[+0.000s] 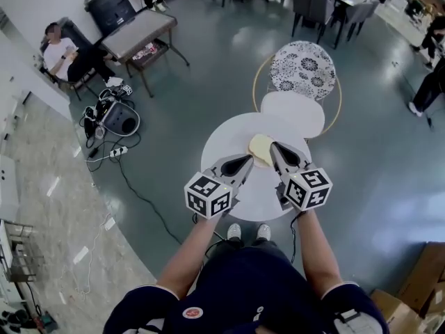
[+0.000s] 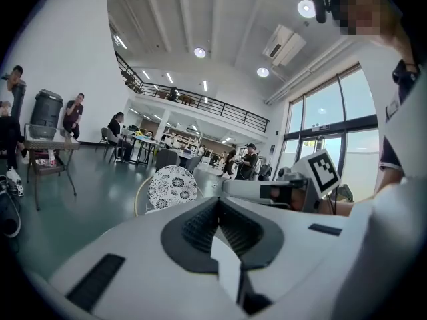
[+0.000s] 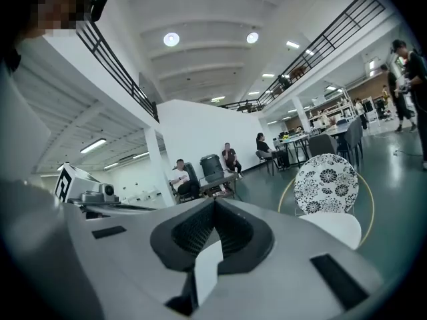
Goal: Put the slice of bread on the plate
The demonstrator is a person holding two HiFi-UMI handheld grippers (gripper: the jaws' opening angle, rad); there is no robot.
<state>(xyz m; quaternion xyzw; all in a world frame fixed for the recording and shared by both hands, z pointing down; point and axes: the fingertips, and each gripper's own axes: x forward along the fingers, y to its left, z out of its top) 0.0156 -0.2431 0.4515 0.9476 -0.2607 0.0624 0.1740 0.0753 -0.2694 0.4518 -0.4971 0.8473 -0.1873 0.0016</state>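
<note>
Now, left tool [image 2: 217,209] closed, right tool [image 3: 214,209] closed

Floral-back chair [image 1: 302,68] nr centre; seated person [image 1: 66,56] top left, by small table [image 1: 139,33].

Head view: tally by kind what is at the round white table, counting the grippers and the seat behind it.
Grippers: 2 (left gripper, right gripper)
Bread slices: 1 (bread slice)
Round tables: 1 (table)
Chairs: 1 (chair)
Total: 5
</note>
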